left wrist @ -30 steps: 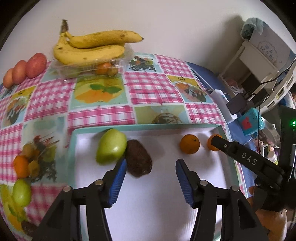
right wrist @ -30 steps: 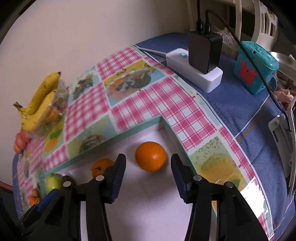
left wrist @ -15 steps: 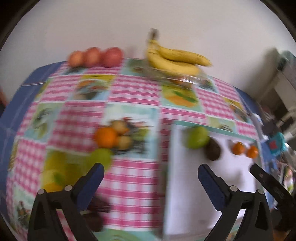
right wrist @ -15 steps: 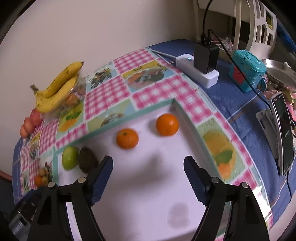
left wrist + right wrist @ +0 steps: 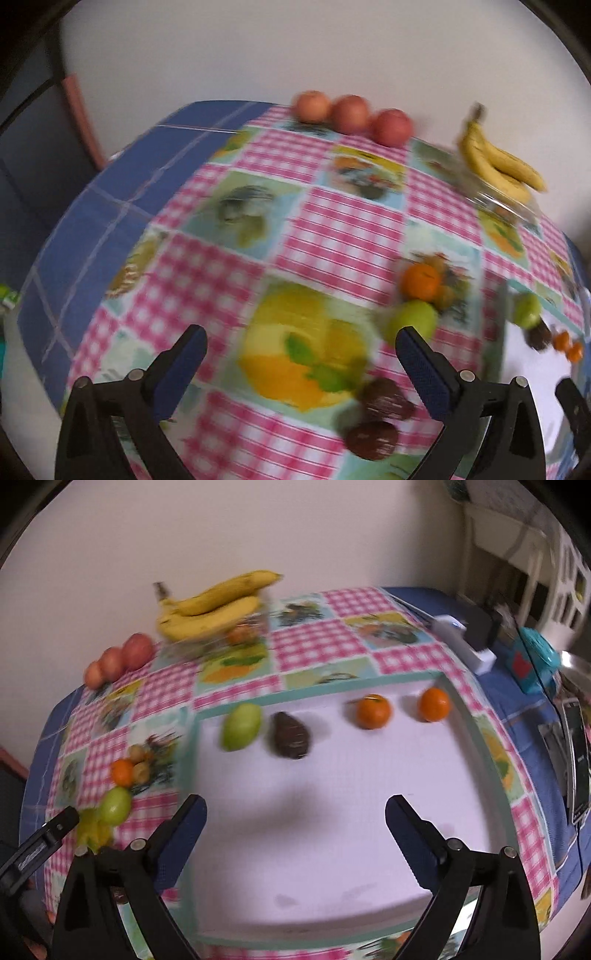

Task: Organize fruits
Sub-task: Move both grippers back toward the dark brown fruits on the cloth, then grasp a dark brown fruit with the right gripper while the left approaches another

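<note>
Orange tangerines [image 5: 373,711] sit along the white tray's [image 5: 332,812] far edge beside a green fruit [image 5: 241,726]. Both the left gripper [image 5: 301,356] and right gripper [image 5: 295,823] have just spread wide, empty; the left has swung toward loose fruit [image 5: 410,321] off the tray.

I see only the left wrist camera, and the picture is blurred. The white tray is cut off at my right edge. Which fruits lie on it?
Observer: Four, in a row along the far side of the white tray: a green oval fruit, a dark brown fruit and two round oranges.
Operator: Does the right gripper hold something?
Observer: No. The right gripper has just been opening its jaws; nothing is between them.
Operator: What stands beyond the tray?
Observer: A white power strip and a teal plastic toy, on the blue cloth.
</note>
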`<state>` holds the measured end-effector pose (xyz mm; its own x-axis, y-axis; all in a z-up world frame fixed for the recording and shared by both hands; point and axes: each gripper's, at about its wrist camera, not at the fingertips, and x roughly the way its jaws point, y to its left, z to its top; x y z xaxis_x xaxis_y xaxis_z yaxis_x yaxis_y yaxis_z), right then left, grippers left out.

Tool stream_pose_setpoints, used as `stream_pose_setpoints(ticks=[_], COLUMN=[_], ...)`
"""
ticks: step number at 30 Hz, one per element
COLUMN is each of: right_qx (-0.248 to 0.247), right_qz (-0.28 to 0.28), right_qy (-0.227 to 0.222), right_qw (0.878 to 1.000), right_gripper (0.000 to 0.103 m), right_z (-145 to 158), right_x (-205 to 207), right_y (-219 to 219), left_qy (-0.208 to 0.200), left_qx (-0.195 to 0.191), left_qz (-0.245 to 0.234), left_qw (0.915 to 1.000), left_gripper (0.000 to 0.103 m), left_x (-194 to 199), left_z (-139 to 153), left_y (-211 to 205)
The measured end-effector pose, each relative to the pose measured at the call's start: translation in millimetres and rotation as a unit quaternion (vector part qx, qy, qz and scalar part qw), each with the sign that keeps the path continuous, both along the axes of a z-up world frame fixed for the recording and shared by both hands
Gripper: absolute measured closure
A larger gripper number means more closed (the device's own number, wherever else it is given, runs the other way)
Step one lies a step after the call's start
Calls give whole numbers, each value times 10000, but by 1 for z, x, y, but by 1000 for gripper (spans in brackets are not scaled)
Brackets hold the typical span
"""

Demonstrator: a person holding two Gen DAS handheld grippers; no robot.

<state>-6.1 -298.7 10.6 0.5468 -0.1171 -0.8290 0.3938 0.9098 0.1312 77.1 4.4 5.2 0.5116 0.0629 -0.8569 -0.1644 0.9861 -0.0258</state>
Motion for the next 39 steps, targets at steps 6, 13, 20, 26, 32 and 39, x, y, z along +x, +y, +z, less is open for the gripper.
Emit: stream_pose_setpoints(ticks=[6,13,20,26,32,39], right_qx=[258,450,589,687,784,809], right_qz=[564,1105,1402,1568,1594,1719], right_qy=[-15,175,428,875,1095,1323], right_qw=[9981,9927,9874,9814,9780,9728], right_gripper=[5,6,6,6,6,6], right_z=[-2,-13,-27,-47,-56,-64], right_x=[14,33,45,47,45,42], right_y=[51,94,123,140,147,158], left_qy=[-34,121,710,894,815,958], left_qx=[61,-7,-89,-472,-524,-696], left_qz=[245,235,298,464,542,484], left_qw=[9997,9997,9970,9938,9938,9918], left_gripper=[0,0,0,0,0,0], left_x=[7,13,15,13,11,9], left_z=[6,3,-24,-41,-44,-48], left_y=[34,57,65,77,85,86])
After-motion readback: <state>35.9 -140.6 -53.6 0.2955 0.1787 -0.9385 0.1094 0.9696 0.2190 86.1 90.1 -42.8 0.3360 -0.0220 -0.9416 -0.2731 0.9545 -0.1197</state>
